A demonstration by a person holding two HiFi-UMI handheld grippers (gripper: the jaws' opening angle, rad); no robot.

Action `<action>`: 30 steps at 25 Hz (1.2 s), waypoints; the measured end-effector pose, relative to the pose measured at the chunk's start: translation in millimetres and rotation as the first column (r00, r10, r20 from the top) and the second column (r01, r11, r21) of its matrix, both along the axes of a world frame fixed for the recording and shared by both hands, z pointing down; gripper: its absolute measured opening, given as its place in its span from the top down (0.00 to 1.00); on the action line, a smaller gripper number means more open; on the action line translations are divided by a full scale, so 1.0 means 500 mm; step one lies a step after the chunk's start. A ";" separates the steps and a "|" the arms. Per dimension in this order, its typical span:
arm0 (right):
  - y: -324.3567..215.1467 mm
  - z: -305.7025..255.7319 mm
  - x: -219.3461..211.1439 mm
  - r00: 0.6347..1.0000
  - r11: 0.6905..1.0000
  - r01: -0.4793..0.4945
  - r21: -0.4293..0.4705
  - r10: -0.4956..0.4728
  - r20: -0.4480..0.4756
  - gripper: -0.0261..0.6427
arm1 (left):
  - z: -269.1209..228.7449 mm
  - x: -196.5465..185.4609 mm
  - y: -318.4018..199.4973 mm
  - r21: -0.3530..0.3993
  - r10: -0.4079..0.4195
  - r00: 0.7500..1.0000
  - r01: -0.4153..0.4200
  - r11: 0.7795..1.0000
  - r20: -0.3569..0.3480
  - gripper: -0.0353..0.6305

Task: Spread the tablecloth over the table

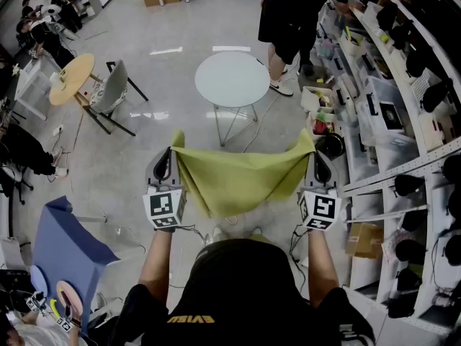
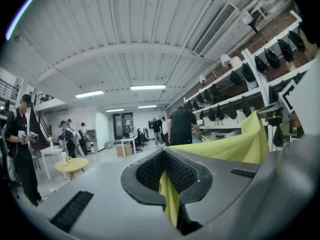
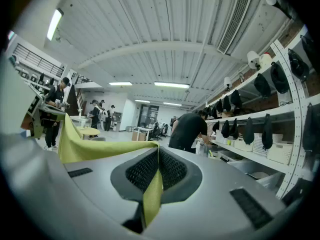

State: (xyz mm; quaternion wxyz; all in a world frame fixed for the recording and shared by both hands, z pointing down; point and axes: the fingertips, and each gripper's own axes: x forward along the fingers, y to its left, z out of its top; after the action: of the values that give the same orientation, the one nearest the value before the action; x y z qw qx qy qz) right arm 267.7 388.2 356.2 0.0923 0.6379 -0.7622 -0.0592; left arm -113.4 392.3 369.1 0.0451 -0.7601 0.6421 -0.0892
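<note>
Both jaws are clamped tight: left gripper (image 1: 167, 170) and right gripper (image 1: 318, 170) each pinch a corner of the yellow-green tablecloth (image 1: 238, 177), mid-frame below the round table (image 1: 232, 78)

Bright ceiling-strip lighting, floor glare, strong fisheye edges.

Head view, bottom centre: yellow lettering (image 1: 191, 319) runs across the back of the person's black shirt (image 1: 238, 287). It appears upside down and cannot be read with certainty.

Lower centre: the left gripper (image 1: 170, 157) and right gripper (image 1: 317, 157) each carry a cube with black-and-white square code patterns, bearing no letters or digits.

Both gripper views: no legible text, labels or numbers found.
</note>
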 end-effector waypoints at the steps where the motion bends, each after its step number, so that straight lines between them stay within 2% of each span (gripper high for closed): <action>1: 0.001 0.000 0.008 1.000 1.000 -0.005 0.000 0.005 -0.003 0.95 | 0.000 -0.004 0.001 -0.002 -0.001 1.000 0.001 1.000 0.002 0.92; 6: 0.008 0.006 0.027 0.999 1.000 -0.015 -0.006 0.015 -0.030 0.95 | 0.002 -0.008 0.011 -0.004 -0.002 1.000 0.002 1.000 0.025 0.92; 25: 0.003 -0.007 -0.034 0.996 1.000 0.011 -0.005 -0.012 -0.093 0.95 | -0.015 -0.071 0.005 0.019 0.007 0.999 -0.008 1.000 0.046 0.92; 30: -0.014 -0.043 -0.066 0.993 1.000 0.011 0.020 -0.008 -0.120 0.95 | -0.051 -0.102 -0.025 0.055 0.036 0.995 -0.041 0.998 0.089 0.92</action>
State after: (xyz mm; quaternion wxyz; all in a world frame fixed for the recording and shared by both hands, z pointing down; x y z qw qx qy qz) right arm 234.6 381.0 334.8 0.1309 0.6305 -0.7577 -0.1055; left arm -164.6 379.6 343.4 0.0967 -0.7661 0.6270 -0.1032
